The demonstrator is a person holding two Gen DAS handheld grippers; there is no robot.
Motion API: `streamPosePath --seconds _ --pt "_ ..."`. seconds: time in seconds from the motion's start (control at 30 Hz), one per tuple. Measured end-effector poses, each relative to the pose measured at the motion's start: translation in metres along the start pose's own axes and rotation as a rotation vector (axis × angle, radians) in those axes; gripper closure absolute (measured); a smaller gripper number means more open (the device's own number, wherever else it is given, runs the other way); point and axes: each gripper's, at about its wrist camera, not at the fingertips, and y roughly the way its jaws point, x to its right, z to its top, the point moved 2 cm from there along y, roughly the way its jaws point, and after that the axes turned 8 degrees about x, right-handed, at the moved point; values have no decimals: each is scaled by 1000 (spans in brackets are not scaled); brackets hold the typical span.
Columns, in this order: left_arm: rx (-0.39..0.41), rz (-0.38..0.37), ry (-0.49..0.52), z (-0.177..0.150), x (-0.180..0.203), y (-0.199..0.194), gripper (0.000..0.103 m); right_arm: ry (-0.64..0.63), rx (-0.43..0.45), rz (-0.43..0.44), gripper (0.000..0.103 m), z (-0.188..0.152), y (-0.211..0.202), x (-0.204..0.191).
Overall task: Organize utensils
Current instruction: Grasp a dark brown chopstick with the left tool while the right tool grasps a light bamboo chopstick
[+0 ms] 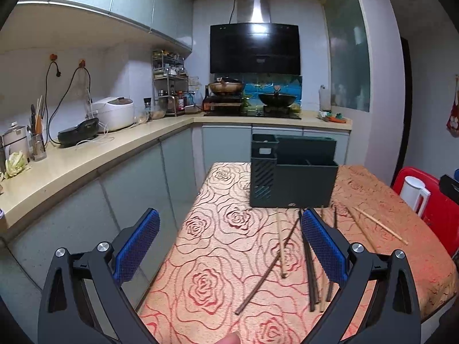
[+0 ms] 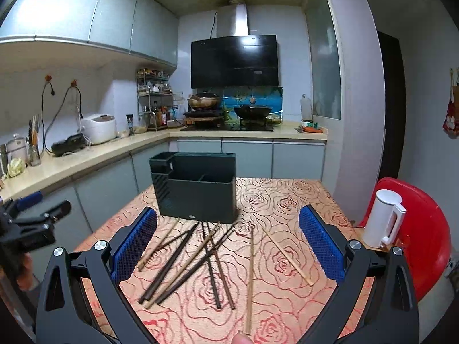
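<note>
Right wrist view: thin stiff wooden chopsticks lie before the dark-green plastic utensil holder; light, slippery, so pinch mid-shaft. Right gripper and left gripper both gape empty.

Right claw spread wide above chopsticks before holder.

Both cameras look forward and slightly down along wide-spread blue-padded jaws, facing the stove wall. The left view sits off the table's left edge, chopsticks by its right jaw. The right view is centred, chopsticks between its jaws. Both share the dark holder ahead.
</note>
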Motion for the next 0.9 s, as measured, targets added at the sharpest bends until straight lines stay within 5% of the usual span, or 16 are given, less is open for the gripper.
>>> streamPosePath --seconds 0.4,0.63,0.9 --pt "-156 -33 44 -46 -2 33 7 -15 -72 -60 7 -31 20 43" --pt "-301 -110 59 -90 -1 56 9 31 -201 -97 7 -68 47 86" --pt "-366 -149 96 -115 9 67 26 -34 -375 -88 34 -119 80 93"
